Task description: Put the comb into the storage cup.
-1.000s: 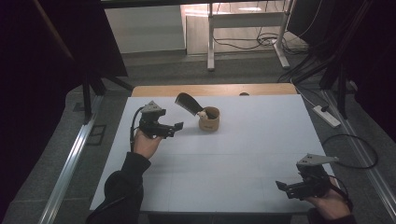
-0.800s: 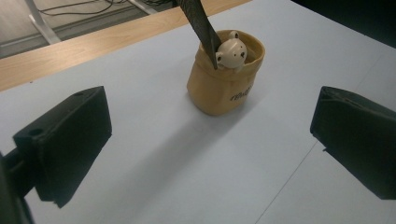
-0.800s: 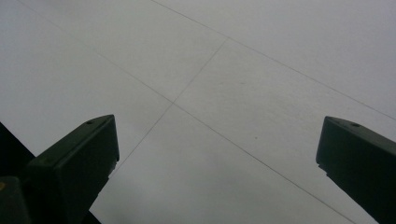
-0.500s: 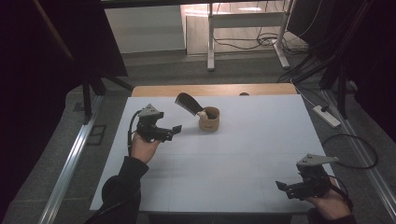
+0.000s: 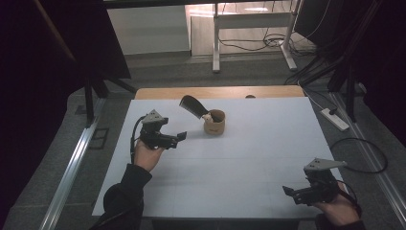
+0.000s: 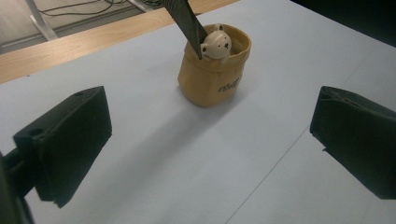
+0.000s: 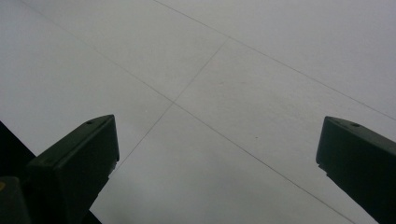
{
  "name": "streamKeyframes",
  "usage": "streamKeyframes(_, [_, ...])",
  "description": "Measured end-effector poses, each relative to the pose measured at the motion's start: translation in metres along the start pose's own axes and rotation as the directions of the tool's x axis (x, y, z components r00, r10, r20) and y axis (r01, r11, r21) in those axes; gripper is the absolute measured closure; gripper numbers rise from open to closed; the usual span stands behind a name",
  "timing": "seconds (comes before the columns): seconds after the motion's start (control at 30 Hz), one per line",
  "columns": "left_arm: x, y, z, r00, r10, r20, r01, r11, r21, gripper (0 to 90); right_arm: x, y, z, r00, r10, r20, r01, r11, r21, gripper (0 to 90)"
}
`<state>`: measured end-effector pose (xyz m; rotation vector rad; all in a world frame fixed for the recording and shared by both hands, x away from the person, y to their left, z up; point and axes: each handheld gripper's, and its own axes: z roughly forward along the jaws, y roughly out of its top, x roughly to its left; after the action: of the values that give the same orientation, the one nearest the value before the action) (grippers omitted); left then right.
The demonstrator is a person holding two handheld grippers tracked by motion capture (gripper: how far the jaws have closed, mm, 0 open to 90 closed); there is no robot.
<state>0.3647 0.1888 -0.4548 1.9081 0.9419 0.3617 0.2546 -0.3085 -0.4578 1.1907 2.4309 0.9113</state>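
Small tan pouch stands upright on the white tabletop, toward the far edge, slightly left of centre. Soft rolled rim, dark lettering on its side, unreadable. A cream bear-shaped figure peeks over the rim; a dark flat blade-like piece leans out of it, up and to the left. Left claw hovers just left of the pouch, pointed at it, jaws wide apart, holding nothing. Right claw sits at the near right corner, jaws wide apart, empty, over bare tabletop.
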Motion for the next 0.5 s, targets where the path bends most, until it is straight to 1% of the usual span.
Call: streamKeyframes(0.5, [-0.0076,-0.0074,-0.0088,1.0,0.001,0.007,-0.001,1.0,0.004,0.0,0.0003,0.0,0.0002,1.0,-0.002,-0.002,0.002,1.0,-0.001,0.0])
